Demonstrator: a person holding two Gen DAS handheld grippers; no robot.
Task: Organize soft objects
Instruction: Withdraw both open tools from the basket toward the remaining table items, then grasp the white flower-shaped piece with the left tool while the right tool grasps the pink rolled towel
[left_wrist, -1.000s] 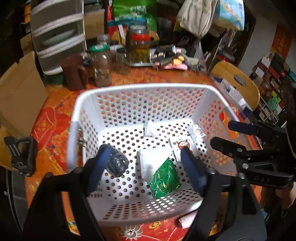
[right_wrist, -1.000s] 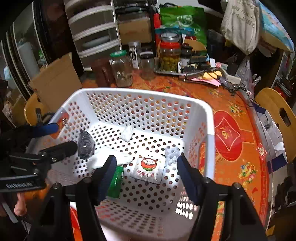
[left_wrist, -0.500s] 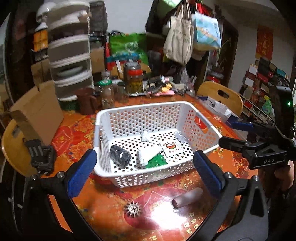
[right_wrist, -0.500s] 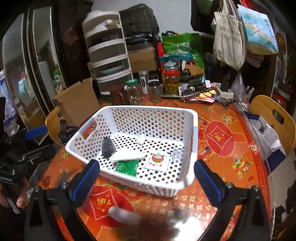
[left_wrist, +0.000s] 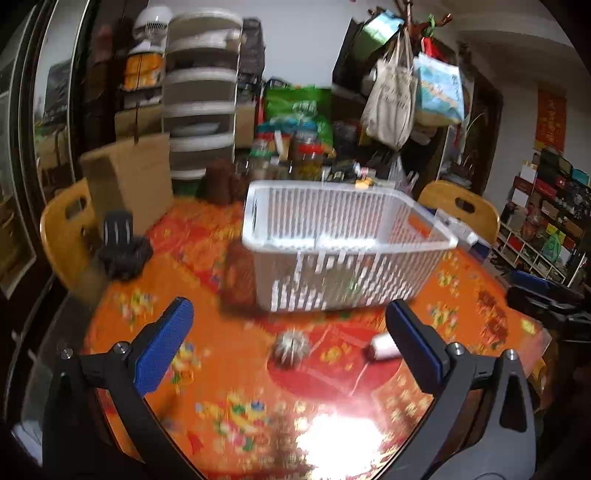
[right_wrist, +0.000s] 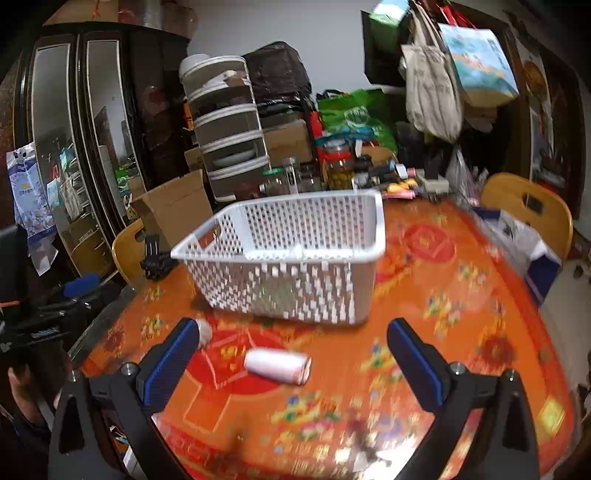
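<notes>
Both grippers, my left gripper (left_wrist: 288, 343) and right gripper (right_wrist: 293, 354), hang spread wide and empty above the counter (right_wrist: 443, 317). One white roll (right_wrist: 277, 365) lies on its side near the white basket (right_wrist: 295, 254), between my right gripper's fingers in view.

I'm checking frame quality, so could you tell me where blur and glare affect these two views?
Left wrist view: the white basket is streaked by motion blur, and glare washes out the tablecloth near the bottom. Right wrist view: milder blur on the white roll; background shelves stay sharp.
</notes>
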